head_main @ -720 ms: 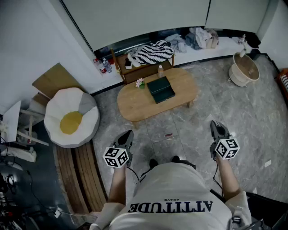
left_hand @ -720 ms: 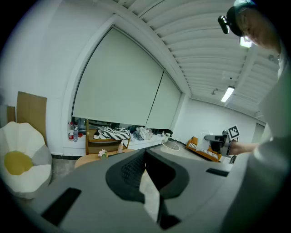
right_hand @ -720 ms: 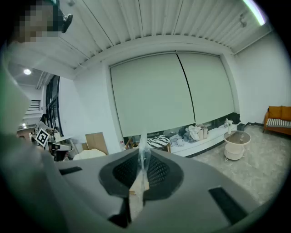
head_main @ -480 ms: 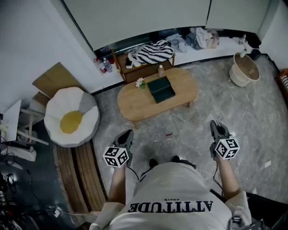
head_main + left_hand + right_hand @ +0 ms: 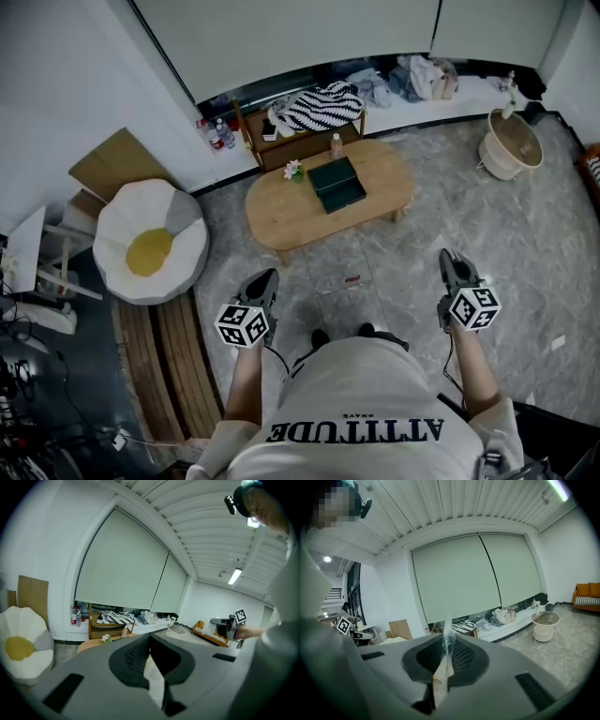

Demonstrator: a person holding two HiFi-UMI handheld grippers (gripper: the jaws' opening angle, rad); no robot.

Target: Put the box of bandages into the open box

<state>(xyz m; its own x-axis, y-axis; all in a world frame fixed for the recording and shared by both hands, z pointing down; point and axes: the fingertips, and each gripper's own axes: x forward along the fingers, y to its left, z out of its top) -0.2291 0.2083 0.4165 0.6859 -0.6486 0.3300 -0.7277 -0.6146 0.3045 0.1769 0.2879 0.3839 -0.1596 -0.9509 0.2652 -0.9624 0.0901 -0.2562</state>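
Over floor (image 5: 375, 262) short of the oval table (image 5: 281, 220): left gripper (image 5: 266, 279) and right gripper (image 5: 449, 259), jaws together, empty, touching nothing. Free tile ahead up to table edge. Mid-table: dark box (image 5: 337, 186), beside flowers (image 5: 293, 171) and bottle (image 5: 335, 147); can't make out bandage box. Egg cushion (image 5: 150, 246) left, basket (image 5: 511, 145) right, well apart.

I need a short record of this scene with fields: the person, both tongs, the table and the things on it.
person: stands on the grey floor, facing the table, not yet at it
left tongs: shut, empty
right tongs: shut, empty
wooden table: oval, ahead of the person
on table: dark green box, small flowers, bottle
bandage box: cannot be made out
beside table: egg-shaped cushion, on its left
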